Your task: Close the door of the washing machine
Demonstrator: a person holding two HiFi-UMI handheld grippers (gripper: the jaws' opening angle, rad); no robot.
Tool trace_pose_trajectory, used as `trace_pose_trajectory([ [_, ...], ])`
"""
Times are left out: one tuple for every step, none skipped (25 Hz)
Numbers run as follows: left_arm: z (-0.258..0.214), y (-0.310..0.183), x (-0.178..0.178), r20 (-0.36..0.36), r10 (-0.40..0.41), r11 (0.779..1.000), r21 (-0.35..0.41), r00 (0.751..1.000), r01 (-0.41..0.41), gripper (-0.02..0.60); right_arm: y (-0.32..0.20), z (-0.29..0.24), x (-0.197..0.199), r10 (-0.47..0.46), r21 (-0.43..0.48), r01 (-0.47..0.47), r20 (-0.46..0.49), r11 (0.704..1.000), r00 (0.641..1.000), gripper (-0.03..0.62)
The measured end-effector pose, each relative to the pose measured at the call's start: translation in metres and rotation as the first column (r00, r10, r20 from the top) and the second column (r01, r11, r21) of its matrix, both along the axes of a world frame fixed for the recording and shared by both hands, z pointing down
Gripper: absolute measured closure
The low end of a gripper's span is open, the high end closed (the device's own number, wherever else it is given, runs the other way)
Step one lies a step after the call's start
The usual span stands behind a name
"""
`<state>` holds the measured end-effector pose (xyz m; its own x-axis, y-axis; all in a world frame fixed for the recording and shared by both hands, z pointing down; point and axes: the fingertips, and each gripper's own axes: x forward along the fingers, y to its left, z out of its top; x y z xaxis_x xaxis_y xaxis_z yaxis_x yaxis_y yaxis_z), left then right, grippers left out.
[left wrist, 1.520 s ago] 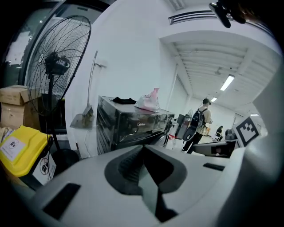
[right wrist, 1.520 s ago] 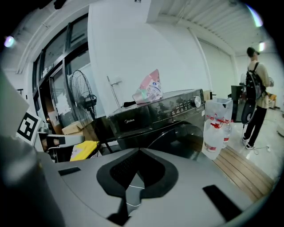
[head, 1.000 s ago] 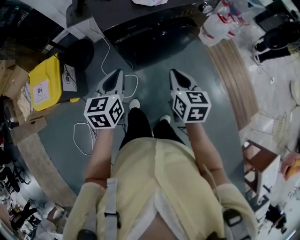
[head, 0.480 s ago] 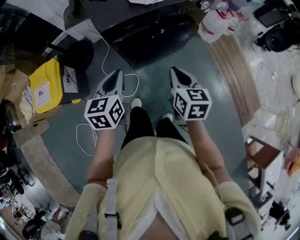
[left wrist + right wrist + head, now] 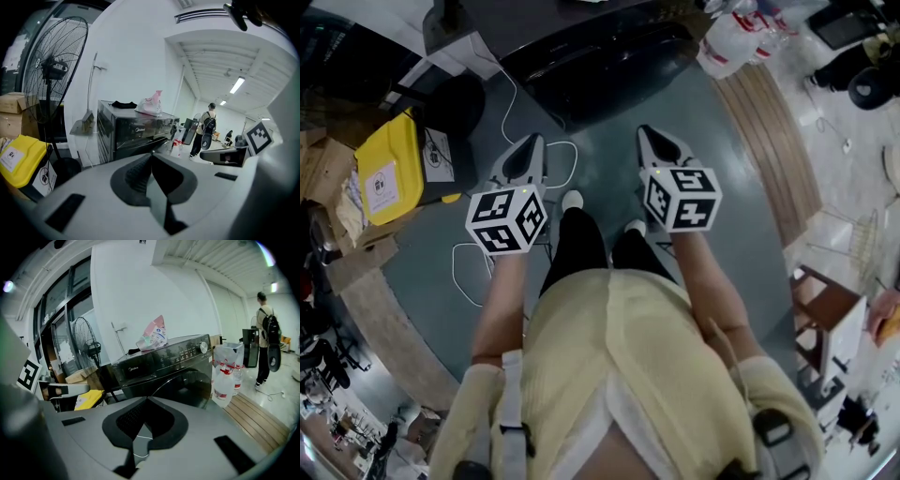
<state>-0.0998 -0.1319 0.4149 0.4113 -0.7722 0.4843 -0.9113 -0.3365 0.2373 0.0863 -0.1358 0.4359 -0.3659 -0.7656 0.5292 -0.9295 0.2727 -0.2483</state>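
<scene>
The black front-loading washing machine (image 5: 600,56) stands straight ahead, also seen in the left gripper view (image 5: 136,133). Its round dark door (image 5: 185,387) looks flush with the machine's front. My left gripper (image 5: 525,155) and right gripper (image 5: 649,141) hover side by side over the grey floor, short of the machine and touching nothing. Both point slightly down at it. The left gripper's (image 5: 152,154) jaws meet at the tip with nothing between them. The right gripper's (image 5: 146,399) jaws are shut and empty too.
A yellow box (image 5: 389,169) and a standing fan (image 5: 56,61) are to the left. A white cable (image 5: 469,272) loops on the floor. Bagged bottles (image 5: 225,371) stand right of the machine beside wooden flooring (image 5: 778,150). A pink bag (image 5: 153,336) lies on top. A person (image 5: 267,343) stands far right.
Both grippers keep their places in front of the machine, still shut. Only the head view has drifted a little.
</scene>
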Motion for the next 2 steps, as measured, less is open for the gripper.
trace_pose_trajectory([
  [-0.0001,-0.0012,0.0002,0.0,0.002,1.0,0.0,1.0,-0.002,0.572,-0.0013,0.0006,-0.0002,0.001,-0.002,-0.001,0.001,1.0,1.0,0.589],
  [-0.0001,-0.0024,0.0003,0.0,0.003,1.0,0.001,1.0,-0.003,0.572,-0.0026,0.0012,-0.0005,0.002,-0.003,-0.002,0.001,1.0,1.0,0.589],
])
